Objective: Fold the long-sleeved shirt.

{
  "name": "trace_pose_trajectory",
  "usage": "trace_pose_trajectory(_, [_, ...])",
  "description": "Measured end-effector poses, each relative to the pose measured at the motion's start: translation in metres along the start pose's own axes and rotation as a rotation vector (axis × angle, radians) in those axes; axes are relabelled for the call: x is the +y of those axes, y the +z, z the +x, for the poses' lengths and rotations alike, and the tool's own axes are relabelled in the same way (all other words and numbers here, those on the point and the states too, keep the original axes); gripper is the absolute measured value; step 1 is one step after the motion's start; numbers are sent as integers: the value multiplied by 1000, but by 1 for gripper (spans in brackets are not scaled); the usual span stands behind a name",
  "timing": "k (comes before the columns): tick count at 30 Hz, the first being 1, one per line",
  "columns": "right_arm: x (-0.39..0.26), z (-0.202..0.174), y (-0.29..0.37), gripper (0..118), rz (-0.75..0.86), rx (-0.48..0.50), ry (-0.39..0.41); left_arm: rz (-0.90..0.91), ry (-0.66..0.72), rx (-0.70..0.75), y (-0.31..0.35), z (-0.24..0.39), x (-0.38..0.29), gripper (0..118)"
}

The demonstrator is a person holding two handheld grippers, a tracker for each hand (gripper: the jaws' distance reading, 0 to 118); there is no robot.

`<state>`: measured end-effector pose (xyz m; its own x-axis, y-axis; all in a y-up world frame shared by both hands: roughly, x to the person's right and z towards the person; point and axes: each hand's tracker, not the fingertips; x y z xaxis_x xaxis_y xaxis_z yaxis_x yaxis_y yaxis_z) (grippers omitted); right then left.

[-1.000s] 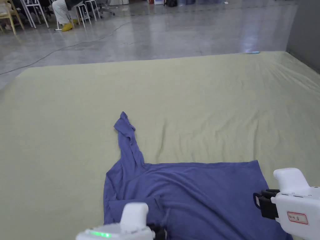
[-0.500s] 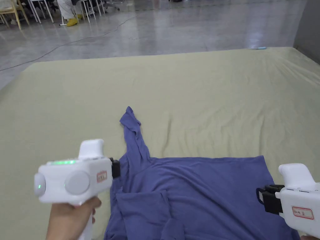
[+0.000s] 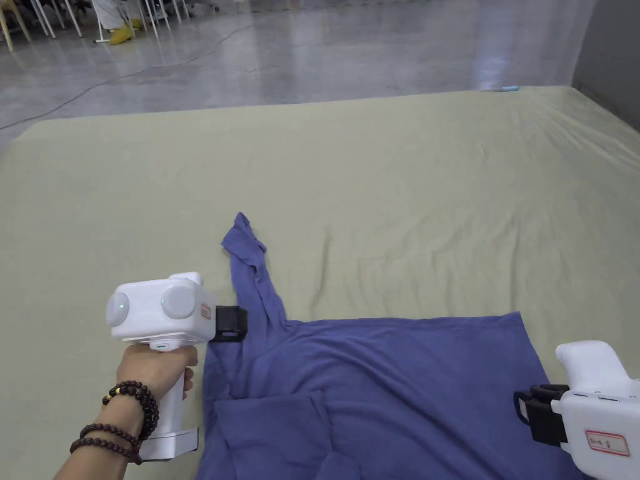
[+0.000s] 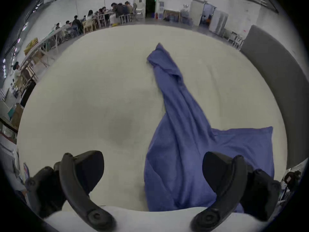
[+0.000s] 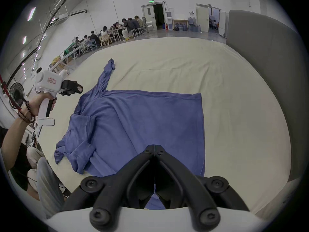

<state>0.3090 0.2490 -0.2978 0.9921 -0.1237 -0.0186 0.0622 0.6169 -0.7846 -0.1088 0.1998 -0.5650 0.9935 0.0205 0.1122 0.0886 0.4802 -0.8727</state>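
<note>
Blue long-sleeved shirt (image 3: 400, 387) lay flat on the pale green sheet (image 3: 406, 187), 1 sleeve (image 3: 250, 269) stretched away. Your left tongs (image 4: 153, 172) gaped above its edge, empty; right tongs (image 5: 155, 153) clenched, holding nothing.

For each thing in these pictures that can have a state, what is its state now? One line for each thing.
Shirt: lies flat on the sheet, partly folded.
Far sleeve: stretched out away from the body, not folded in.
Near sleeve: folded over the body.
Left gripper: open, above the shirt's edge, holds nothing.
Right gripper: shut, nothing between its jaws.
Sheet: spread out, lightly wrinkled.
</note>
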Motion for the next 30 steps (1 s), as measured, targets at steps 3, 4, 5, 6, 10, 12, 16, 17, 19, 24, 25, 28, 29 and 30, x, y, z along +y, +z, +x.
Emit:
trace_pose_trajectory(3, [0,3,-3,2,-9,-11,3,-44,-22,51,-11,9,-2,109])
trace_pose_trajectory(4, [1,3,-3,2,-11,-13,3,-57,-33,59,-15,10,-3,105])
trace_pose_trajectory(5, [1,4,-3,2,-12,-13,3,-69,-41,67,-19,13,-6,102])
trace_pose_trajectory(6, [1,5,-3,2,-12,-15,2,-98,-51,64,-27,14,-7,95])
trace_pose_trajectory(10, [0,7,-3,2,-16,-16,-3,-57,-74,93,-41,19,-19,63])
trace_pose_trajectory(12, [3,10,-5,2,-18,-14,-3,-72,-60,53,-45,5,-4,20])
trace_pose_trajectory(16, [38,20,2,2,26,-35,4,9,-15,-36,-9,0,-1,0])
trace_pose_trajectory(17, [52,24,2,2,50,-33,-13,26,-22,-31,-2,-1,1,0])
trace_pose_trajectory(19, [81,35,-3,2,85,-28,-71,85,-26,-32,28,8,-8,0])
trace_pose_trajectory(24, [140,57,-46,28,54,-87,-88,93,-33,-67,44,9,-11,0])
trace_pose_trajectory(25, [148,59,-61,37,8,-125,-50,97,-38,-72,44,10,-13,0])
trace_pose_trajectory(28, [160,66,-109,102,-166,-172,-17,90,-63,-85,36,9,-12,0])
trace_pose_trajectory(29, [161,75,-128,109,-182,-150,-35,85,-60,-86,35,10,-13,0])
trace_pose_trajectory(30, [161,82,-142,110,-224,-150,-80,75,-50,-106,34,9,-14,0])
